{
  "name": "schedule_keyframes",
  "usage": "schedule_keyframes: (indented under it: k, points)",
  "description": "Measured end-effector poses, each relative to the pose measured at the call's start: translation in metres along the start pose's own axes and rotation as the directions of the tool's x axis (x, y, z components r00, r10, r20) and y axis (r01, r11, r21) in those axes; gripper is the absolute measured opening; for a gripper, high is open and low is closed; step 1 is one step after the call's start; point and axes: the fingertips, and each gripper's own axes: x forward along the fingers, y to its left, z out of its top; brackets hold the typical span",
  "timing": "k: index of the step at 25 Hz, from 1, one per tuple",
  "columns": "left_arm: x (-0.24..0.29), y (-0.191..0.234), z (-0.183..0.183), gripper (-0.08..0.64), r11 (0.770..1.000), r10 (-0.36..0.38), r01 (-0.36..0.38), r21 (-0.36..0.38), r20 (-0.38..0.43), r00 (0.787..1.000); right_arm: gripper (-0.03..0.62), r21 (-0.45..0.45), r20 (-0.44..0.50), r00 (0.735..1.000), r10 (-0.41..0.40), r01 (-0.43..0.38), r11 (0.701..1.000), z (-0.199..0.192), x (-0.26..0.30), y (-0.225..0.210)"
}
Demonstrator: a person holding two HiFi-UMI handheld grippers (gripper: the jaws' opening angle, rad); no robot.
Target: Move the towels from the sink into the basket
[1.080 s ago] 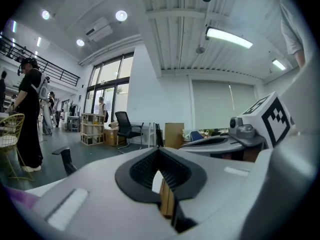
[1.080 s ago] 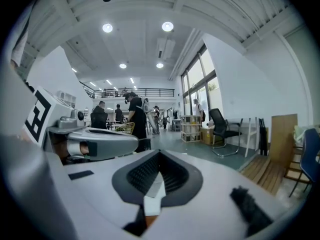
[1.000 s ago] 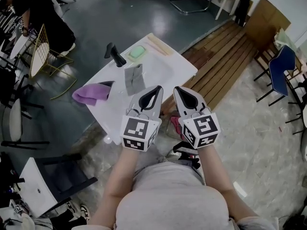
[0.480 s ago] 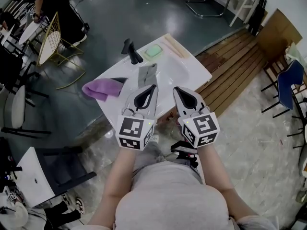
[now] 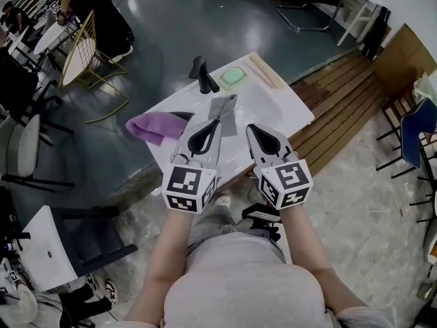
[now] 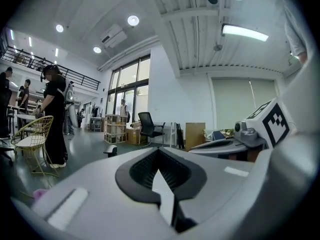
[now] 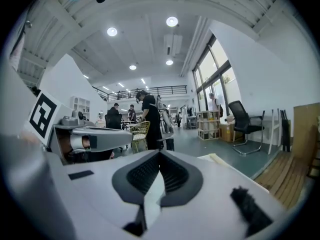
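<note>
Gold wire chair (image 5: 76, 52) (far left)

The sink (image 5: 273, 104) is smooth, glossy white, and the faucet (image 5: 203, 76) on it is matt black. The grey towel (image 5: 224, 111) and the purple towel (image 5: 153, 126) are soft, matt cloth. The left gripper (image 5: 218, 123) and right gripper (image 5: 250, 128) have smooth, matt, pale-grey plastic shells with black ribbed pads (image 6: 142, 169). The slatted platform (image 5: 341, 108) is bare wood. The dark floor (image 5: 171, 26) has a sheen.
</note>
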Motion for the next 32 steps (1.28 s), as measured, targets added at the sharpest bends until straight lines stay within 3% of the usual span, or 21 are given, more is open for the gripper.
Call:
schedule_keyframes:
  k: [18,21,26,32]
  points:
    - [0.025,0.049,-0.036,0.005,0.998,-0.029,0.027,-0.049,-0.043,0.999,0.021,0.012,-0.082,0.997,0.009,-0.008,1.000,-0.035,0.064,0.003]
    - [0.031,0.058,-0.037,0.005,0.998,-0.034,0.031,-0.056,-0.046,0.998,0.119,0.033,-0.096,0.995,0.011,-0.008,0.999,-0.040,0.075,0.000]
    - [0.042,0.068,-0.048,0.005,0.997,-0.043,0.039,-0.070,-0.061,0.997,0.215,0.064,-0.135,0.991,0.009,-0.001,0.998,-0.054,0.094,-0.005]
    - [0.053,0.076,-0.059,0.005,0.996,-0.053,0.047,-0.074,-0.081,0.995,0.252,0.075,-0.202,0.979,0.034,-0.019,0.997,-0.074,0.116,-0.007]
